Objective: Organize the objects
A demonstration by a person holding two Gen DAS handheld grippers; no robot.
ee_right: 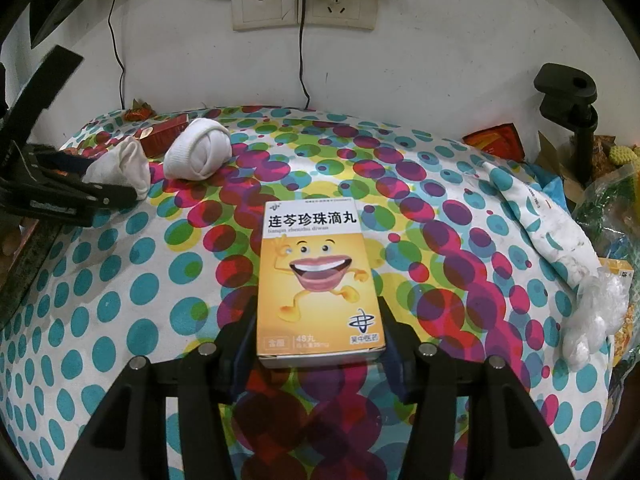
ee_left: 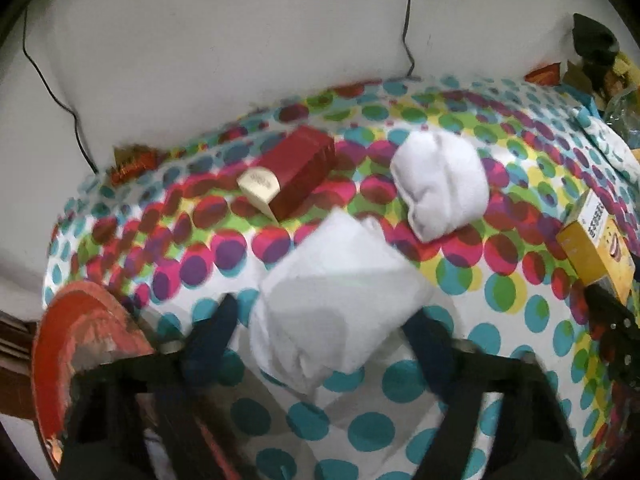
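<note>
My left gripper (ee_left: 326,316) is shut on a rolled white sock (ee_left: 336,300), which fills the space between its fingers over the dotted cloth. In the right wrist view this gripper (ee_right: 104,184) and its sock (ee_right: 124,168) sit at the far left. A second rolled white sock (ee_left: 440,184) (ee_right: 200,154) lies just behind, beside a dark red box (ee_left: 304,172) (ee_right: 164,132). My right gripper (ee_right: 318,308) is shut on a yellow medicine box (ee_right: 316,276) with a cartoon mouth. That box (ee_left: 596,240) shows at the right edge of the left wrist view.
A polka-dot cloth (ee_right: 120,300) covers the table, bunched into a fold (ee_right: 540,220) at the right. Wall sockets with hanging cables (ee_right: 304,0) are behind. A black clamp stand (ee_right: 568,96), an orange packet (ee_right: 496,140) and a plastic bag (ee_right: 596,312) crowd the right side.
</note>
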